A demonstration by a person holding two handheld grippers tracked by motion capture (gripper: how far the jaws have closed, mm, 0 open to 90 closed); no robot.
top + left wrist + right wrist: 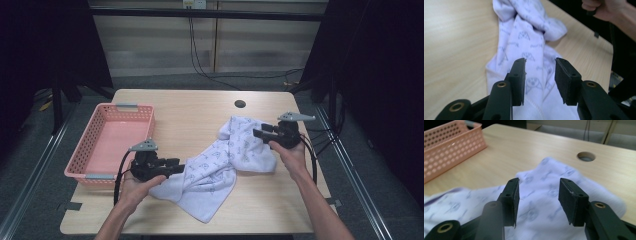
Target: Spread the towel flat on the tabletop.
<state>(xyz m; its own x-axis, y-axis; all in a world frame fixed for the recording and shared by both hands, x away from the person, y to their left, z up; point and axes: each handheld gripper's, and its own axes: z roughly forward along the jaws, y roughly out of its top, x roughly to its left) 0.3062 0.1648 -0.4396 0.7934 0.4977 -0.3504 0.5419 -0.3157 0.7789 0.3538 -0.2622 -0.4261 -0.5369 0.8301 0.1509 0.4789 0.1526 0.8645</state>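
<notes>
Left gripper (176,165) jaws stand apart at the near end of the twisted printed towel (220,162), which lies mid-surface (190,120); right gripper (260,134) jaws apart at its far end. Careless re-gripping could tighten the twist.

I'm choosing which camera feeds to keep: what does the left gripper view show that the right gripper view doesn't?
The left gripper view has the person's other hand and the table's far edge. The right gripper view has the pink perforated plastic basket and the round hole in the tabletop. Both share the crumpled white printed cloth on the light wooden table, seen between open black jaws, untouched.
</notes>
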